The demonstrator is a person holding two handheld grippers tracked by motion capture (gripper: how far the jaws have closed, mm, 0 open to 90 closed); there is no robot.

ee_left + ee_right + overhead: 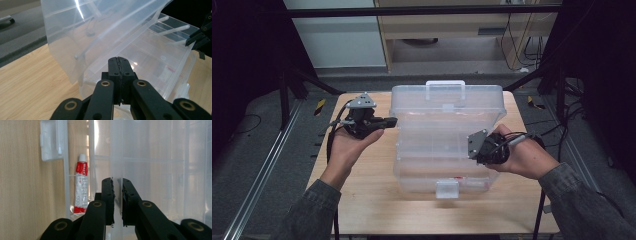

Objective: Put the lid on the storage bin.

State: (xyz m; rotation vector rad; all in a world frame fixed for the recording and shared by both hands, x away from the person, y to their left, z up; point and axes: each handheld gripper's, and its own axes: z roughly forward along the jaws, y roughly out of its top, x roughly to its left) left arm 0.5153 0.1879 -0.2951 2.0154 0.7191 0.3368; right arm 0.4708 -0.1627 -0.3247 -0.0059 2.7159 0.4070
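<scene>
A clear plastic storage box stands on the wooden table with its lid raised at the back. My left gripper is shut with nothing in it, its tips just beside the lid's left edge. My right gripper is at the box's right side, its jaws closed on a thin clear wall of the inner tray. A red and white glue tube lies in the box's front compartment, by the front wall.
The box's front latch points toward the person, and the lid handle sits at the far side. Bare wooden table lies left and in front of the box. Dark frame posts and cables flank the table.
</scene>
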